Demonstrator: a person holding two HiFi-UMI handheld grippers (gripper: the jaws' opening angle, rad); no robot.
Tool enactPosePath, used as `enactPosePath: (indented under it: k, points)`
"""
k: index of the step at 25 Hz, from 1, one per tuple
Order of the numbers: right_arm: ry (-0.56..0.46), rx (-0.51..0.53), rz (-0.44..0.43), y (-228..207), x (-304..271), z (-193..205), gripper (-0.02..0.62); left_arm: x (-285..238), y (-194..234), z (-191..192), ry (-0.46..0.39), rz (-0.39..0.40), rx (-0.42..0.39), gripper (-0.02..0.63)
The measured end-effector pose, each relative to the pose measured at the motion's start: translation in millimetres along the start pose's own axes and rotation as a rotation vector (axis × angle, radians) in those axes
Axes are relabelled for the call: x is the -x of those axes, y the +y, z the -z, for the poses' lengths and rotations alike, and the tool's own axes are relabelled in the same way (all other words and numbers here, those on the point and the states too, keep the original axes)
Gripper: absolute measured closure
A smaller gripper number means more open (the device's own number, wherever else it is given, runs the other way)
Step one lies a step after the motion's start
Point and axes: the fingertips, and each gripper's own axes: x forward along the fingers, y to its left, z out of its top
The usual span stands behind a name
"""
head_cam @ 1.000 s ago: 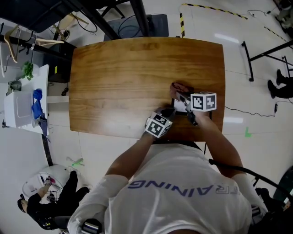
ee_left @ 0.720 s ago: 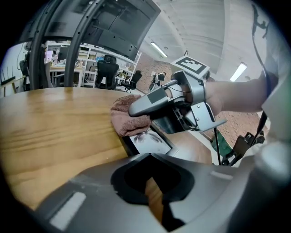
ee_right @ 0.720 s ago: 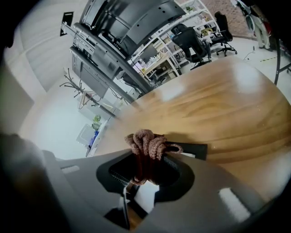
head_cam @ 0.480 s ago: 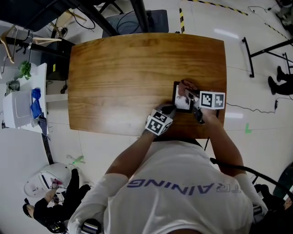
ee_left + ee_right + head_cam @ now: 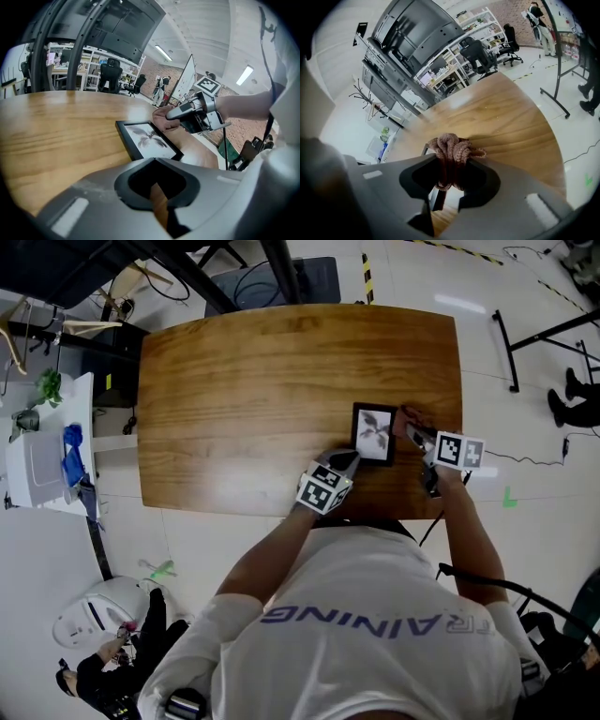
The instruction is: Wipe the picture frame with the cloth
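Sliding rightward over the last 1 second, my right gripper (image 5: 414,430) has carried the cloth (image 5: 407,417) off the picture frame (image 5: 373,433), so the whole print shows where the cloth and jaws covered it before. I judge that as the end of 1 wiping pass across the glass, either a finish or the turn before another stroke back.

Farthest left, my left gripper (image 5: 344,461) sits at the frame's near-left corner, low over the table (image 5: 244,381). In the left gripper view its jaws are drawn together with only a thin slit of wood showing between them, and nothing is held. The frame (image 5: 147,140) lies flat just ahead of them. Its near corner runs under my gripper body, so I cannot tell whether I am pressing on it or only resting beside it. My guess is that this gripper is there to steady the frame.

In the middle, the frame lies flat toward the right end of the table, black border all around, print facing up.

On the right, my right gripper is clamped tight on the cloth (image 5: 452,150), a brownish-pink knitted wad bunched up above the jaws. The cloth hangs just beside the frame's far-right corner, and the frame's dark edge (image 5: 426,150) shows to the left of it. Whether the cloth touches that edge I cannot tell.
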Motion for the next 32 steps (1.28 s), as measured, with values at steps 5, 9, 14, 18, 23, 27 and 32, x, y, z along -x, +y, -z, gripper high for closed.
enactPosePath:
  k: [5,9,14,18,23,27,32]
  points:
    - [-0.059,-0.002,-0.045,19,6,-7,0.480,0,-1,0,0.000,0.003,0.001,0.600]
    - [-0.024,0.054,-0.153,69,-16,1,0.479,1,1,0,-0.007,-0.005,-0.006,0.600]
    - [0.052,0.056,-0.228,114,-49,29,0.480,0,-1,-1,-0.007,-0.005,-0.005,0.600]
    - [0.091,0.051,-0.206,113,-64,41,0.480,0,-1,0,-0.009,-0.007,-0.011,0.600]
    - [0.108,0.046,-0.161,94,-64,48,0.479,0,0,0,-0.010,-0.010,-0.009,0.600]
    - [0.085,0.036,-0.109,67,-48,43,0.479,0,-1,0,-0.010,-0.014,-0.014,0.600]
    - [0.049,0.038,-0.065,38,-22,37,0.477,0,0,0,-0.009,-0.016,-0.016,0.600]
